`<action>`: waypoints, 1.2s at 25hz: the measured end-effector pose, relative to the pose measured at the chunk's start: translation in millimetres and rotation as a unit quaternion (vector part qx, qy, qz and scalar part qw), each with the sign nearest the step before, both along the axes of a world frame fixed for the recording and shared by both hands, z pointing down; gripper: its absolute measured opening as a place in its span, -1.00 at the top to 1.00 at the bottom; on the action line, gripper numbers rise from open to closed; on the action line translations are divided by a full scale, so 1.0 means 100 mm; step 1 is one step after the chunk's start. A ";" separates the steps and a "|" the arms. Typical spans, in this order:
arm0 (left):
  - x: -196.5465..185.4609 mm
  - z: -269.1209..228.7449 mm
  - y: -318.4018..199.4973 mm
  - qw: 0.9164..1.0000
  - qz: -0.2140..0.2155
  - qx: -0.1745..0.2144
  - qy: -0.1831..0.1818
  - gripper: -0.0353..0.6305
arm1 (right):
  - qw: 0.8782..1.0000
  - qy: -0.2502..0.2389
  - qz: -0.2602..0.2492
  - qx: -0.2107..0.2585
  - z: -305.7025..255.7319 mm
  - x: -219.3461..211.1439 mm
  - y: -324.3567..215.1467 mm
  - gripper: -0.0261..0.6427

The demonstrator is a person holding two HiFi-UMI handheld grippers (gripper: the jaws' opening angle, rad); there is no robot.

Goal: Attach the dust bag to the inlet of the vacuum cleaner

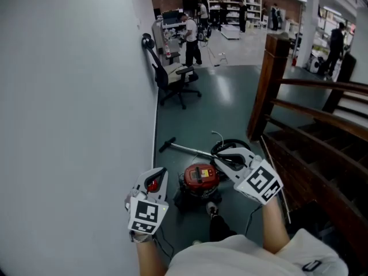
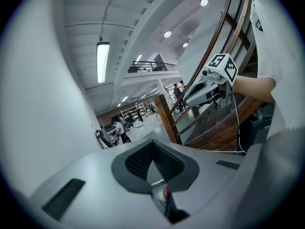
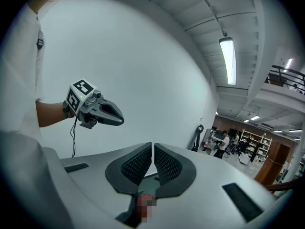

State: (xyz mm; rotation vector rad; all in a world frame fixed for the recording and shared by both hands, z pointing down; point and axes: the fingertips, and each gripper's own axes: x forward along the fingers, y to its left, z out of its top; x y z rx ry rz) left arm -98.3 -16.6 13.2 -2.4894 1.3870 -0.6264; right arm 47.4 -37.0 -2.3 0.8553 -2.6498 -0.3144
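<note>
A large open lab or workshop hall — storage shelving [image 1: 233,7] at the far end, a person [image 1: 191,39] standing at a workstation [image 1: 170,32], an office chair [image 1: 175,79] on the green floor [image 1: 230,108], a wooden stair railing [image 1: 322,117] — with strip lights [image 2: 102,61] overhead.

Two claws: left claw [image 1: 160,172], right claw [image 1: 218,159]; one vacuum cleaner [image 1: 199,177]; one office chair [image 1: 174,80]

Cool, even light from ceiling strip lights [image 2: 103,61]; fisheye bulge and black corners in both gripper views; near body of the left hand-held gripper [image 2: 152,144] soft.
</note>
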 end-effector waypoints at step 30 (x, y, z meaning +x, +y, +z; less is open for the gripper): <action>0.07 -0.23 0.19 0.999 -0.004 0.029 -0.020 0.89 | 1.000 -0.004 0.013 0.008 -0.16 0.15 0.12 0.84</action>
